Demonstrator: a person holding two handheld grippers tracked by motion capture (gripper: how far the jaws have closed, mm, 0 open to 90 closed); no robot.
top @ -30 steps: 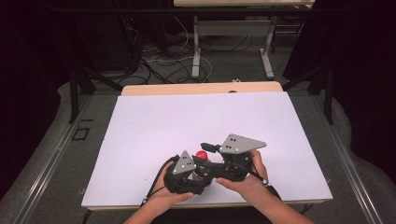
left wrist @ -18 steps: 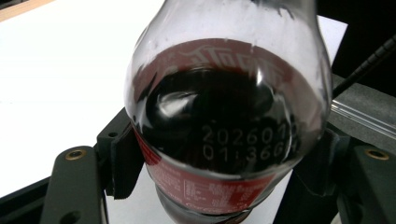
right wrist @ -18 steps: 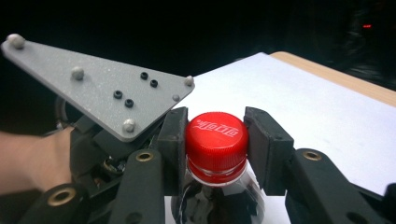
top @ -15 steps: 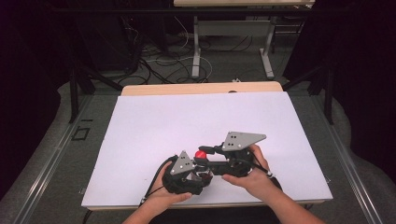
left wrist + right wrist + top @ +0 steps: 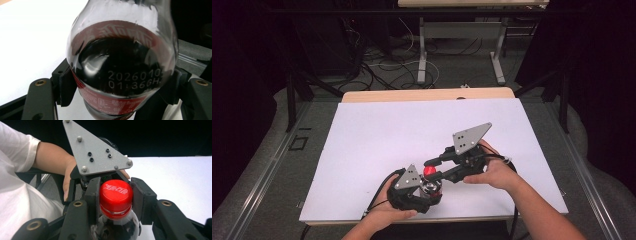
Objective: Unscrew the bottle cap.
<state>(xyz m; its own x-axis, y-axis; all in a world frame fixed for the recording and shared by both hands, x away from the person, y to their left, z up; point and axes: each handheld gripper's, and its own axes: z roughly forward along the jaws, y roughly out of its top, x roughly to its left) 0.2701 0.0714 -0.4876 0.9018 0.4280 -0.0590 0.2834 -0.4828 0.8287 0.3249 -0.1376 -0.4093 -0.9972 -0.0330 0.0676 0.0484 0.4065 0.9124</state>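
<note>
My left gripper (image 5: 424,187), nearest me at the table's (image 5: 362,145) front edge, clamps the body of the cola bottle (image 5: 120,72): its pads press the glassy shoulder from both sides, just above the red label. Beyond it, my right gripper (image 5: 116,200) closes on the red cap (image 5: 115,196), one pad touching each side. The bottle stands between both sets of jaws, above the white tabletop.
</note>
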